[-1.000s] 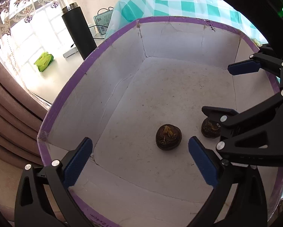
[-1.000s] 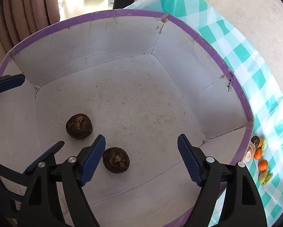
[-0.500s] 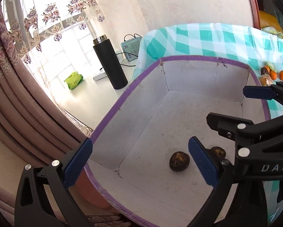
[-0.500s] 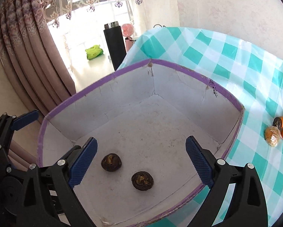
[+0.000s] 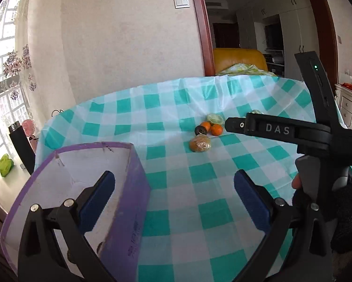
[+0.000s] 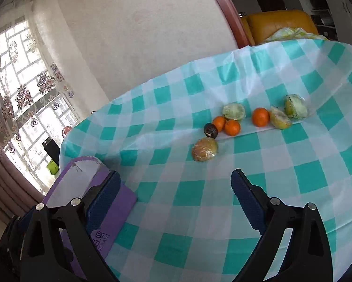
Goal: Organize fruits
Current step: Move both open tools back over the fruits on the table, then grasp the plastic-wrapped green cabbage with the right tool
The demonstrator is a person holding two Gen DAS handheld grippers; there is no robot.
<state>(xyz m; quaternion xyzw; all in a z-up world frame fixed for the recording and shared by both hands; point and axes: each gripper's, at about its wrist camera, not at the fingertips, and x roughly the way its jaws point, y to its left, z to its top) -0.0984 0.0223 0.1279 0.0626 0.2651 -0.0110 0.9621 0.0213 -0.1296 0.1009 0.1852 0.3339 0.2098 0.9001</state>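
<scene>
The fruits [image 6: 232,122] lay in a loose row on the checked cloth [image 6: 246,164], well apart from the box [image 5: 133,188]. The row ran from left to right across the table in the right view.

In that view there were eight pieces. Three were oranges [image 6: 260,117]: two touched each other, and one sat alone further right. One dark fruit [image 6: 210,130] sat just left of the pair, touching the nearer orange. Four fruits were in clear wrap. The brownish one [image 6: 204,149] sat nearest the camera, just below the dark fruit. A green one [image 6: 233,111] sat behind the orange pair. Two more wrapped ones [image 6: 295,107] lay at the right end, side by side. Which way each round fruit pointed could not be told.

The box stood at the left edge of the table. It was purple outside and white inside, with its open top up.

The left gripper [image 5: 176,195] was wide open and held nothing. One finger was over the box and the other over the cloth. The right gripper [image 6: 176,197] was also wide open and held nothing. It hung over the cloth near the box corner.

A black bottle [image 5: 20,145] stood beyond the table by the window.
</scene>
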